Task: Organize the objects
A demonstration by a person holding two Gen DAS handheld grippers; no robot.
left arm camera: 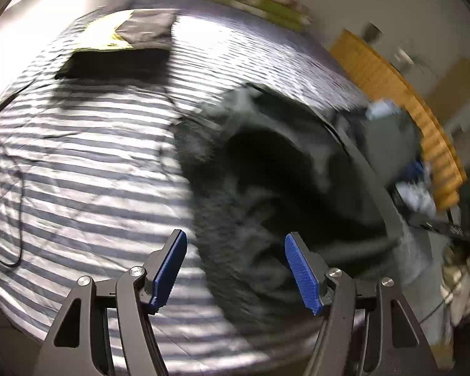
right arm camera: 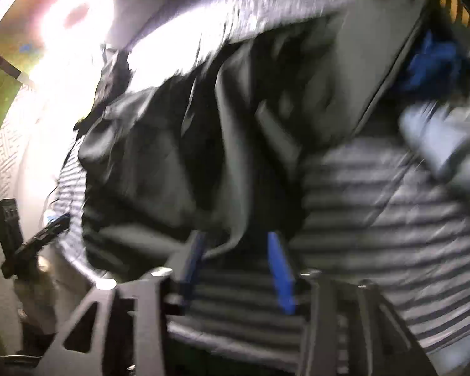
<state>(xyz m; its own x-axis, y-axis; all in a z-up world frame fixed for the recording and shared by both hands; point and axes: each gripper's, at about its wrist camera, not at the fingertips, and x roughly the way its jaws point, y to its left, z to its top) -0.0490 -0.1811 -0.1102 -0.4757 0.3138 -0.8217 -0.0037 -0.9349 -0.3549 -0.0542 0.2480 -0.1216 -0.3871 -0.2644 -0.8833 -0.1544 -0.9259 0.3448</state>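
A crumpled dark grey garment [left arm camera: 266,172] lies on a bed with a grey and white striped sheet [left arm camera: 78,163]. In the blurred left wrist view my left gripper [left arm camera: 235,236] hangs open over the garment's near left edge, with nothing between its blue pads [left arm camera: 169,266]. In the right wrist view the same garment [right arm camera: 159,156] fills the middle. My right gripper [right arm camera: 235,238] is open at its near edge. A fold of the cloth hangs down between the blue pads [right arm camera: 280,269], and they do not press on it.
A folded dark stack [left arm camera: 116,65] with a yellowish piece [left arm camera: 106,31] sits at the far side of the bed. An orange slatted board [left arm camera: 391,94] runs along the right. Blue cloth [right arm camera: 432,62] and pale cloth [right arm camera: 438,134] lie nearby. A thin black cable [left arm camera: 20,213] crosses the sheet.
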